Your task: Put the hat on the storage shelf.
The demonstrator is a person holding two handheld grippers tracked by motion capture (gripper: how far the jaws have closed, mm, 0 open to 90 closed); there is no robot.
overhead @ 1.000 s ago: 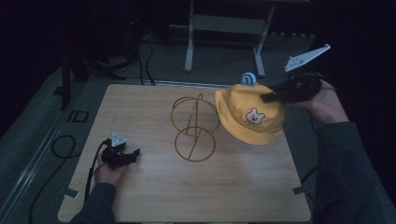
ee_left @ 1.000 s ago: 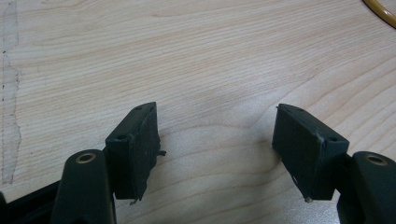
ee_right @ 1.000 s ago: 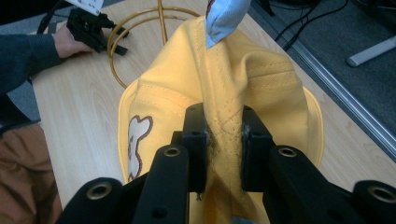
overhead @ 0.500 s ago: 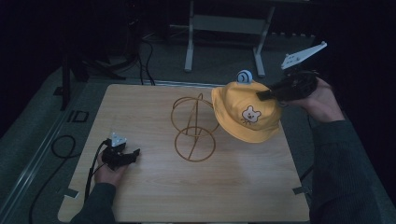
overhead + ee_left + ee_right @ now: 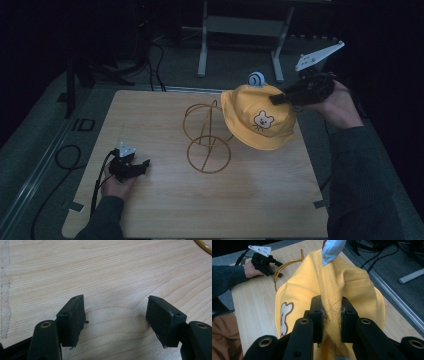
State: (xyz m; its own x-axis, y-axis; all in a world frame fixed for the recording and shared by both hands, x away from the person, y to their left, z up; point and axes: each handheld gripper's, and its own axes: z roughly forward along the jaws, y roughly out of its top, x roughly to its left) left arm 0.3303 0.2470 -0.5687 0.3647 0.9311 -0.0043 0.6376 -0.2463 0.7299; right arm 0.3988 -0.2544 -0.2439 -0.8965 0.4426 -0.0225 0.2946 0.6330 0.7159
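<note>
A yellow bucket hat (image 5: 260, 120) is held off the wooden table (image 5: 165, 210) by the right gripper (image 5: 278, 98), at roughly the two o'clock part of the tabletop in the high view. In the right gripper view the jaws are seen pinched tight on a fold of the hat's crown fabric (image 5: 332, 307), the pads pressed into the cloth from both sides. A bear face patch (image 5: 262, 120) is borne on the hat's front, and a blue and white ornament (image 5: 256, 78) on its top. A gold wire stand (image 5: 206, 135) is set near the table's centre, just at the hat's nine o'clock side; contact between them cannot be determined. The left gripper (image 5: 145, 164) is rested at the eight o'clock area, jaws spread wide with only bare wood between them.
</note>
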